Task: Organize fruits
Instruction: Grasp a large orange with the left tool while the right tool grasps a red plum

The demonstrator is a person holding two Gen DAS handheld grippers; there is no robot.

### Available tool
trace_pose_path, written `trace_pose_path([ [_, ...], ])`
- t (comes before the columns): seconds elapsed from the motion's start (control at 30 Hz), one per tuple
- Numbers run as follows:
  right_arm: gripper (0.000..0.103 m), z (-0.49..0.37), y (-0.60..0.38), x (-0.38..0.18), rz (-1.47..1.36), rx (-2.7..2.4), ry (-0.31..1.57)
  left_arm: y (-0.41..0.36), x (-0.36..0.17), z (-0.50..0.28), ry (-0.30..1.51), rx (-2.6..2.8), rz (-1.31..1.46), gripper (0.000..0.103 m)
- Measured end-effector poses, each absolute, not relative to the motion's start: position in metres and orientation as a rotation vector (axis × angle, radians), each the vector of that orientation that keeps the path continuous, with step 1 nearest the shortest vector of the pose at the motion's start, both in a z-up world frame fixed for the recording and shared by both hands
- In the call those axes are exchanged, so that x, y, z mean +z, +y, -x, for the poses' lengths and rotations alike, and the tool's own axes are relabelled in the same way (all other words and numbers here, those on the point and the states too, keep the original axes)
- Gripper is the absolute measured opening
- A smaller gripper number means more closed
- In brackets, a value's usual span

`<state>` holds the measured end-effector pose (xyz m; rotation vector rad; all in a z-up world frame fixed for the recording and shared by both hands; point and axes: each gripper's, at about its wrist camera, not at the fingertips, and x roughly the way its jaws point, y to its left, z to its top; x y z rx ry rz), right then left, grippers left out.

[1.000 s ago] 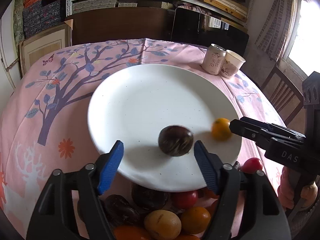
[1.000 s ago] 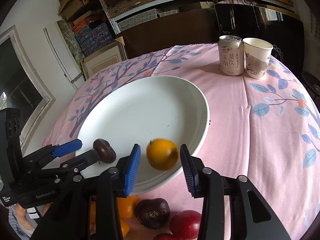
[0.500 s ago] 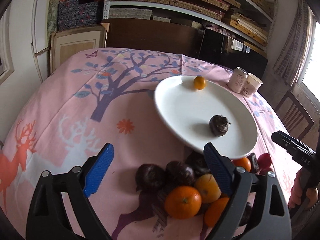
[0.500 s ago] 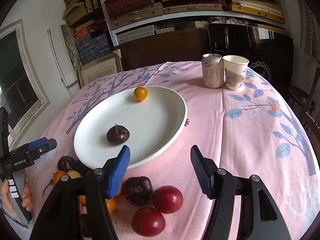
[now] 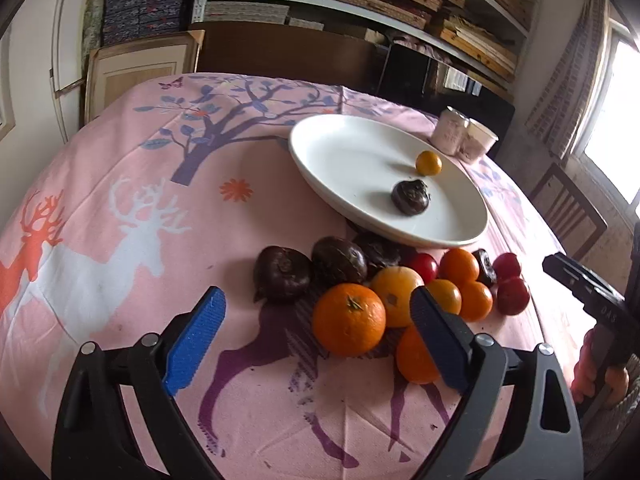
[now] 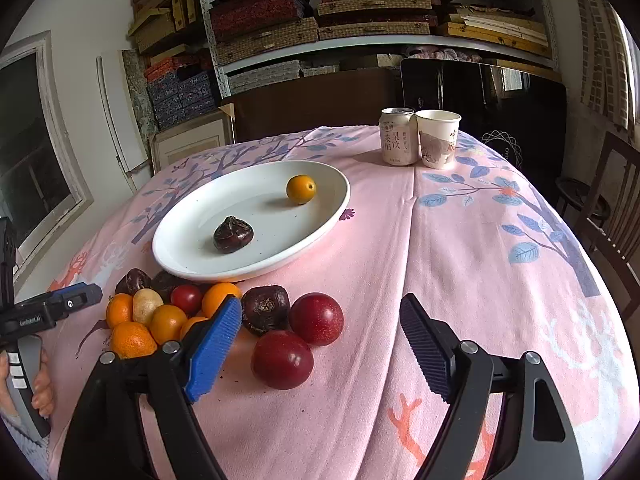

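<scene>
step: fetching next fruit | left gripper (image 5: 316, 336) jaws gaping empty, just widening, over orange (image 5: 349, 319) | right gripper (image 6: 320, 344) likewise, framing plum (image 6: 282, 359) | plate (image 6: 192, 264) upper-centre, filling

The left gripper (image 5: 316, 332) hangs over the pink tablecloth (image 5: 132, 200), its jaws just widened and gripping nothing — a large orange (image 5: 349, 319) lies loose between them. Beyond the fruit pile, the white plate (image 5: 340, 152) carries a dark fruit (image 5: 410, 197) and a small orange one (image 5: 428, 163), apart.
</scene>
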<state>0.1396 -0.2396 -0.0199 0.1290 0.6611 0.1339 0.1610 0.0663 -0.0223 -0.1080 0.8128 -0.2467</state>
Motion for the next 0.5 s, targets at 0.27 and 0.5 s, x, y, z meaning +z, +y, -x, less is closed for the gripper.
trace_pose_path([
  [0.27, 0.082, -0.138, -0.241, -0.020, -0.144, 0.130, 0.667, 0.059, -0.039, -0.163, 0.857, -0.127, -0.039, 0.099],
  [0.5, 0.082, -0.135, -0.250, -0.022, -0.188, 0.124, 0.675, 0.075, -0.037, -0.135, 0.838, -0.059, -0.054, 0.099],
])
